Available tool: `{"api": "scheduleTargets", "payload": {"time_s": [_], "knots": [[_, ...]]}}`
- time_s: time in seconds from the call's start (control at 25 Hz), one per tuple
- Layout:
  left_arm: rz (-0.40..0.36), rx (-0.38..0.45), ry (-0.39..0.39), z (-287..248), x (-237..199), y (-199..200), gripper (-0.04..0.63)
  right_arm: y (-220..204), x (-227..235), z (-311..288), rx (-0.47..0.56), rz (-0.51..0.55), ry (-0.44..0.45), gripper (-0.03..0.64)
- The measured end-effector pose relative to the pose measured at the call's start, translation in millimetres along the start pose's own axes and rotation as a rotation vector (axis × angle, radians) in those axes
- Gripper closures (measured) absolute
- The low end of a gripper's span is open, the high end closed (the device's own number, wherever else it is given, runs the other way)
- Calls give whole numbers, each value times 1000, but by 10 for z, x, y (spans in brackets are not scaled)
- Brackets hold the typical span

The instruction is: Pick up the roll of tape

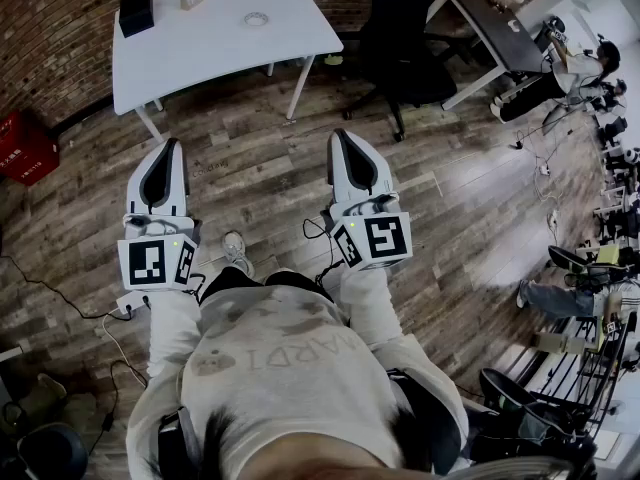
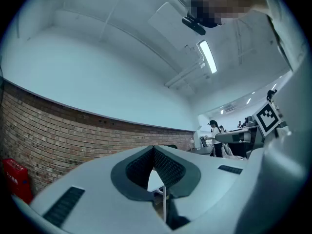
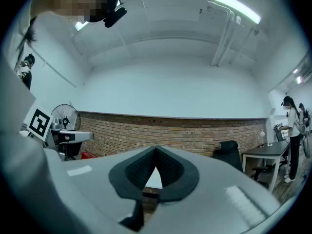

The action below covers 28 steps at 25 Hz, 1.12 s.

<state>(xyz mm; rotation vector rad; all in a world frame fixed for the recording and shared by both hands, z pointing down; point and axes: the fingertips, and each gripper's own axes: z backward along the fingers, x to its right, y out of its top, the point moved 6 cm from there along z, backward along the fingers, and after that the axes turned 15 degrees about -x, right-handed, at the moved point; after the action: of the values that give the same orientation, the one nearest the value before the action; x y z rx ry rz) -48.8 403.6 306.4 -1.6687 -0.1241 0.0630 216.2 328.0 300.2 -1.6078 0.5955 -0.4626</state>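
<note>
Just past your shirt (image 1: 290,368), your left tongs (image 1: 171,146) and right tongs (image 1: 340,134) hover over the wood floor (image 1: 260,178), each pinched together on nothing. The roll of tape (image 1: 257,18) lies well ahead of you on the white desk (image 1: 200,53).

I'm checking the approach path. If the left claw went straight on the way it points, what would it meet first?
Probably the white table, which shows straight ahead past the shut left claw. Height is unclear; it might pass over it to the brick wall.
</note>
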Motion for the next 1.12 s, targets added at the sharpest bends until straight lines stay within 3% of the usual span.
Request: {"api": "scheduleTargets", "payload": {"time_s": [0.56, 1.12], "knots": [[-10, -14, -26, -260, 15, 36, 589, -47, 158, -135, -2, -27, -18, 607], [-26, 0, -76, -1093, -452, 157, 589, 59, 285, -967, 18, -18, -31, 606]]}}
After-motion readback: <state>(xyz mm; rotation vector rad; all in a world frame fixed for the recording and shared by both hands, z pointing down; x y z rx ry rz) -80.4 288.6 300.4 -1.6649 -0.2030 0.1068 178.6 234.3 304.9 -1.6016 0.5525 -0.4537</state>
